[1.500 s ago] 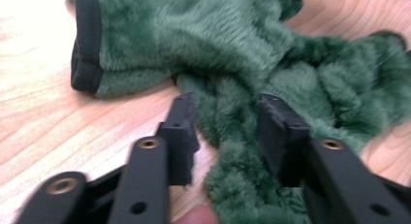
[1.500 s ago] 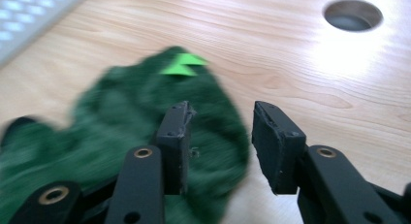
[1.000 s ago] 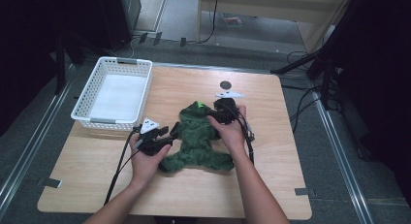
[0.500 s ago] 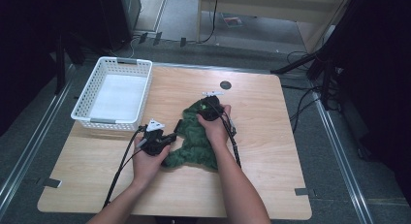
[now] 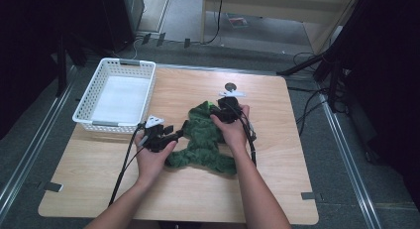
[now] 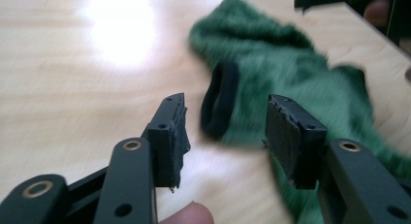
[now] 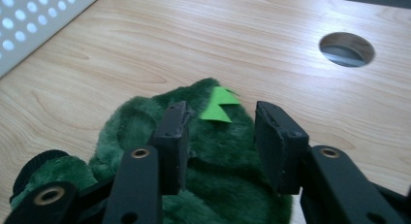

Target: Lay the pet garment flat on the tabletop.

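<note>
The green plush garment (image 5: 205,137) lies crumpled on the wooden table (image 5: 277,189), just to the right of the white basket (image 5: 119,95) as the high view has it, and both tools are working at it. The left gripper (image 5: 173,136) sits between the basket and the garment, nearer the person than the basket's front wall, its jaws pointing at the fabric; in the left gripper view (image 6: 225,132) those jaws have just been opening and now stand apart, with the dark ribbed cuff (image 6: 219,105) out ahead between them, and neither pad pressing on it, so that tool is released. The right gripper (image 5: 224,109) is over the garment's far end, the end away from the person, on the opposite side of the garment from the basket. In the right gripper view (image 7: 220,136) its jaws stand spread over the green pile, with a bright green tag (image 7: 218,105) ahead between the tips; whether the pads press into the pile there I cannot tell. Beyond the garment's far end, a round hole (image 7: 346,49) shows in the tabletop.
</note>
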### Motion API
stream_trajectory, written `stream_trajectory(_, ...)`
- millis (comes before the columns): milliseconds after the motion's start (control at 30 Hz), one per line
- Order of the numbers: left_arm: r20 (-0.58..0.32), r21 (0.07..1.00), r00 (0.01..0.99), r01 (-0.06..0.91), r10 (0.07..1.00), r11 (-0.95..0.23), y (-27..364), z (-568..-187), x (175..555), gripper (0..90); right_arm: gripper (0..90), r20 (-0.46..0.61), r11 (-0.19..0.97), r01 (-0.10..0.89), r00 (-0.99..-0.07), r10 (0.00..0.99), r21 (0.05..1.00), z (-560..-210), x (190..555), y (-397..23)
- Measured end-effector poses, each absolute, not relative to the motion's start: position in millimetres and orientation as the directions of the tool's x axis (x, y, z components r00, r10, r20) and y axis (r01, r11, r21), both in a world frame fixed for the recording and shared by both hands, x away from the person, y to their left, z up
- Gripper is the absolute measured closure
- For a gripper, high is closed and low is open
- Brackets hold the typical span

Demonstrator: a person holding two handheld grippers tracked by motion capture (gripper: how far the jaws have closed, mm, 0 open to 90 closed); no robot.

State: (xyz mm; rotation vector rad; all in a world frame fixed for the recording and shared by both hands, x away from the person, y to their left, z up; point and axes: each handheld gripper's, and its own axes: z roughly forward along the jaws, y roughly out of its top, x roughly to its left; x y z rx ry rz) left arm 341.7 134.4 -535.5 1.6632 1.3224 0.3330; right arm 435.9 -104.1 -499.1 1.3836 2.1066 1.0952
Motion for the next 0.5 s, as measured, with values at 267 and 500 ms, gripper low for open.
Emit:
stream_trajectory(267,-0.315,0.726,0.345,0.687,0.884,-0.009,119.0,-542.9,375.0,62.0,57.3,0.073,0.282,0.625,-0.48,0.874,0.728,-513.5,429.9,-93.6)
stream_trajectory(500,-0.299,0.719,0.397,0.692,0.868,-0.069,124.8,-544.7,367.2,85.9,57.3,0.098,0.295,0.67,-0.483,0.87,0.681,-535.0,426.0,-93.5)
